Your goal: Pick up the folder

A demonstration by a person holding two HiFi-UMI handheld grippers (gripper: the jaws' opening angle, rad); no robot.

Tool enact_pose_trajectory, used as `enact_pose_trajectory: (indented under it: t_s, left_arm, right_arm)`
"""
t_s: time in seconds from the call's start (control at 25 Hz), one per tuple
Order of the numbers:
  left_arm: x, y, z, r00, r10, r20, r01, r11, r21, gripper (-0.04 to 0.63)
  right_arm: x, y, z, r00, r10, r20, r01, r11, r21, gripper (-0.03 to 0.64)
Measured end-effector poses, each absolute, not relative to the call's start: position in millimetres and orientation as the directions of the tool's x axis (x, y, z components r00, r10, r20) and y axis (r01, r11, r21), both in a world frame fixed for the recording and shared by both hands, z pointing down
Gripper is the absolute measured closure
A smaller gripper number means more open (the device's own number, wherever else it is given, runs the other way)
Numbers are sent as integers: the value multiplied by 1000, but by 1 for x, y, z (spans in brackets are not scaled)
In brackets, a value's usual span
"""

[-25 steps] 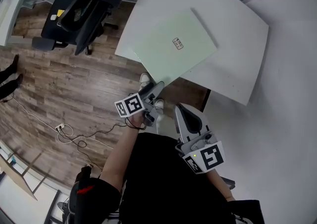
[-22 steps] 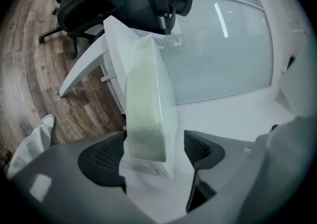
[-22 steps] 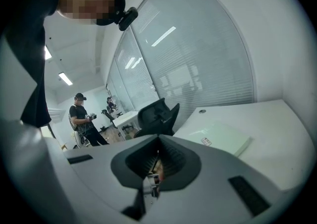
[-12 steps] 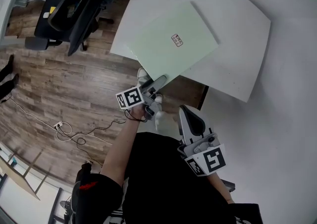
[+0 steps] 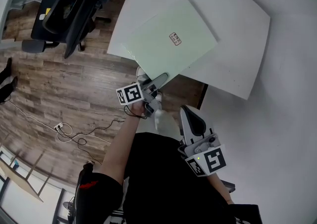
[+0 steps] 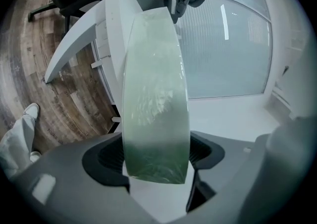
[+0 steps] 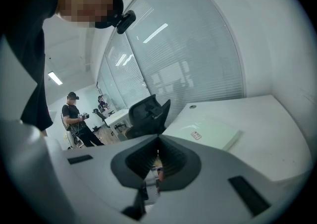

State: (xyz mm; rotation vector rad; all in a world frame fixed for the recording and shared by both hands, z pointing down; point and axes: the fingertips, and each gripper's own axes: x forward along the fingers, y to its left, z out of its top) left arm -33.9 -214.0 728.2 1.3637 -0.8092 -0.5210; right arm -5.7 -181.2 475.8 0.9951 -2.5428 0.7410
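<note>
A pale green folder (image 5: 168, 44) with a small label (image 5: 175, 38) lies on the white desk (image 5: 237, 25), its near corner hanging over the desk's edge. My left gripper (image 5: 161, 78) is shut on that overhanging corner. In the left gripper view the folder (image 6: 156, 84) runs away from me between the two jaws of the left gripper (image 6: 157, 171). My right gripper (image 5: 188, 114) hangs low beside my body, away from the desk, shut on nothing. The right gripper view shows the folder (image 7: 208, 133) far off on the desk (image 7: 270, 126), beyond the right gripper (image 7: 157, 161).
A black office chair (image 5: 69, 5) stands on the wooden floor left of the desk. Cables and a power strip (image 5: 62, 129) lie on the floor. A white wall runs along the right. In the right gripper view a person (image 7: 75, 116) stands far off near other desks.
My left gripper rose to the folder's near corner and closed on it. The folder has slid left, further over the desk's edge. The right gripper has barely moved.
</note>
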Motion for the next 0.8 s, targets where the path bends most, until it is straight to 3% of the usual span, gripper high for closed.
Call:
enact_pose_trajectory:
  t_s: [0.16,0.8]
  left_arm:
    - [-30,-215,726,656,-733,180,-113,140,984,276]
    - [-39,-201,712,649,-740,175,-100,145,984,301]
  right_arm:
    - [-5,-181,477,-707,-539,459,-701,619,-353,621]
    - [2,-171,468,-711,-555,431,-699,626,-347,621]
